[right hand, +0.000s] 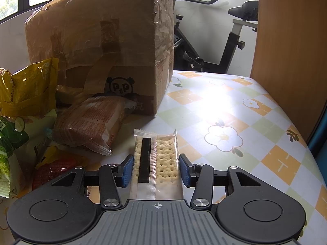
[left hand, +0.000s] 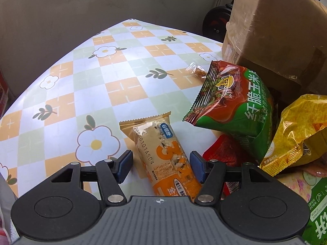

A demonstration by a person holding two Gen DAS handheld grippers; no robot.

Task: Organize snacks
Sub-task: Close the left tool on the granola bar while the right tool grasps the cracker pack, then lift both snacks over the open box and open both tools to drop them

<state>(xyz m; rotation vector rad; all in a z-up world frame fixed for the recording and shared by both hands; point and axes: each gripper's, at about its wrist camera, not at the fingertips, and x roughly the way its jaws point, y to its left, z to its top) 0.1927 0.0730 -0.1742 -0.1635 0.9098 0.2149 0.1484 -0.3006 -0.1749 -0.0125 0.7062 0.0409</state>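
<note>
Orange-wrapped cereal bar (left hand: 163, 159) flat on the chequered desk (left hand: 102, 81), lying lengthwise between the jaws of the left gripper (left hand: 161, 163); jaws released, with a clear gap at the left pad and the right pad just beside the wrapper. Clear-wrapped cracker pack (right hand: 156, 159) clenched across its width by the jaws of the right gripper (right hand: 156, 169), far end pointing out over the desk; lifted or resting, cannot tell.

Judged early in the sorting. No tidy row or grouped set anywhere in view. Most snacks heaped loose against the cardboard box (right hand: 102, 40): green bag (left hand: 241, 110) propped on top, yellow bag (left hand: 300, 130) beside it, red packet (left hand: 222, 149) underneath, brown biscuit pack (right hand: 87, 126) leaning at the box's foot. Small clear-wrapped snack (left hand: 197, 71) alone on the desk, apart from the heap.

Only one container in sight, the cardboard box: taped, wrapped in clear film, seemingly closed, contents hidden. No open bin, tray or basket visible for receiving anything. Nearly all left to do, probably: both pieces in hand to be placed, then the heap itself.
</note>
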